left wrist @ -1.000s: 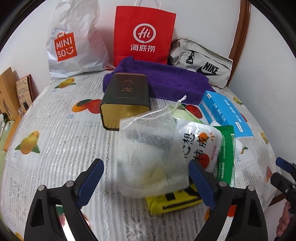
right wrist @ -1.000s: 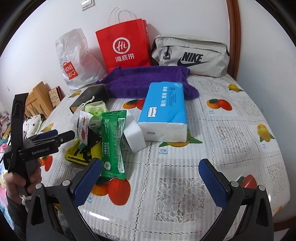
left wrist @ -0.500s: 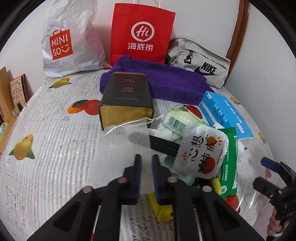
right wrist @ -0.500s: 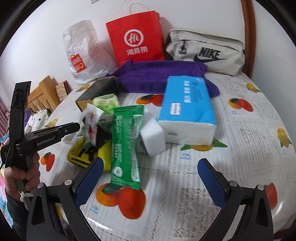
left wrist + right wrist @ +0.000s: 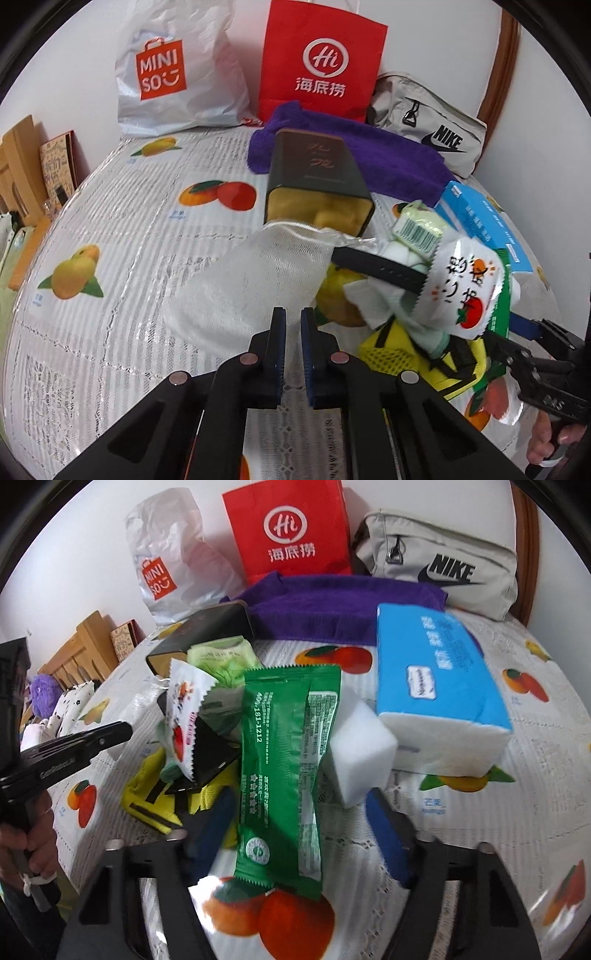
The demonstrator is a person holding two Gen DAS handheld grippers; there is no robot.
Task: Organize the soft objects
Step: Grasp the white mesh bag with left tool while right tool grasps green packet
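My left gripper [image 5: 291, 325] is shut on the near edge of a white mesh drawstring pouch [image 5: 255, 280], which lies flat on the tablecloth in front of a dark tin [image 5: 316, 177]. Right of it lies a heap: a white snack packet [image 5: 461, 288], a black strap [image 5: 380, 267], a yellow mesh bag [image 5: 391, 354]. My right gripper [image 5: 299, 827] is open, its fingers on either side of a green sachet [image 5: 284, 768] with a white sponge block [image 5: 354, 753] beside it. The left gripper also shows in the right wrist view [image 5: 66, 753].
A blue tissue pack [image 5: 439, 686], a purple towel [image 5: 332, 605], a red paper bag [image 5: 288, 531], a white Miniso bag [image 5: 173, 70] and a grey Nike pouch [image 5: 439, 561] stand behind. Wooden items [image 5: 22, 166] are at the left edge.
My left gripper shut on the mesh pouch, which went from upright to flat on the table. My right gripper moved forward over the green sachet, jaws closer together than before.
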